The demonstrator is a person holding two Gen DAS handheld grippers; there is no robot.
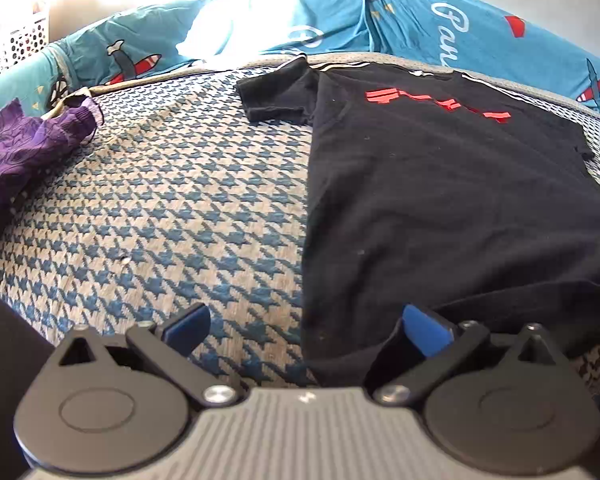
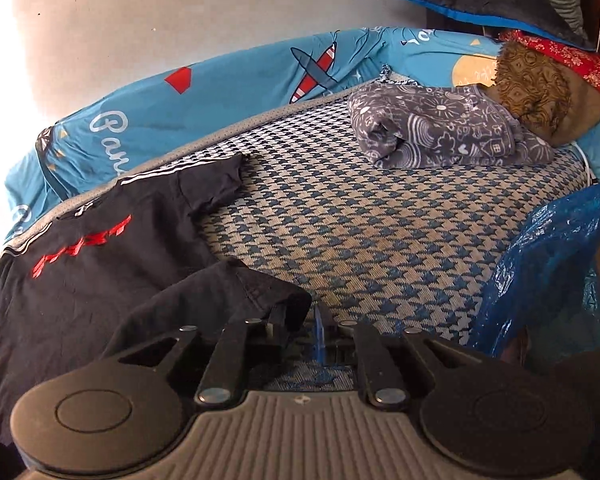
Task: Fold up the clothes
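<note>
- The black T-shirt (image 1: 440, 200) lies spread on the bed (image 1: 180, 208), red print up, collar toward the blue airplane-print bedding (image 1: 440, 24) and hem toward the camera; both sleeves lie out flat
- The right gripper (image 2: 320, 332) is clenched on the T-shirt's hem corner; that corner is lifted and bunched over the fingers while the rest of the shirt lies flat
- The left gripper (image 1: 306, 326) is released, its jaws standing wide apart; the T-shirt's other hem corner sits between them, one blue pad (image 1: 426, 330) already against the cloth
- Judgement: the step in hand is taking hold of the hem at both corners; the next move calls for the left gripper to close on cloth, then both to carry the hem level toward the collar so no slack skews the fold
- Edges: the T-shirt's collar lies right at the bed's far border, so little room remains beyond it
- Open room: bare houndstooth bed on either side of the T-shirt; a purple garment (image 1: 28, 152) lies well off one side, a grey patterned bundle (image 2: 444, 128) and a blue plastic bag (image 2: 548, 264) well off the other
</note>
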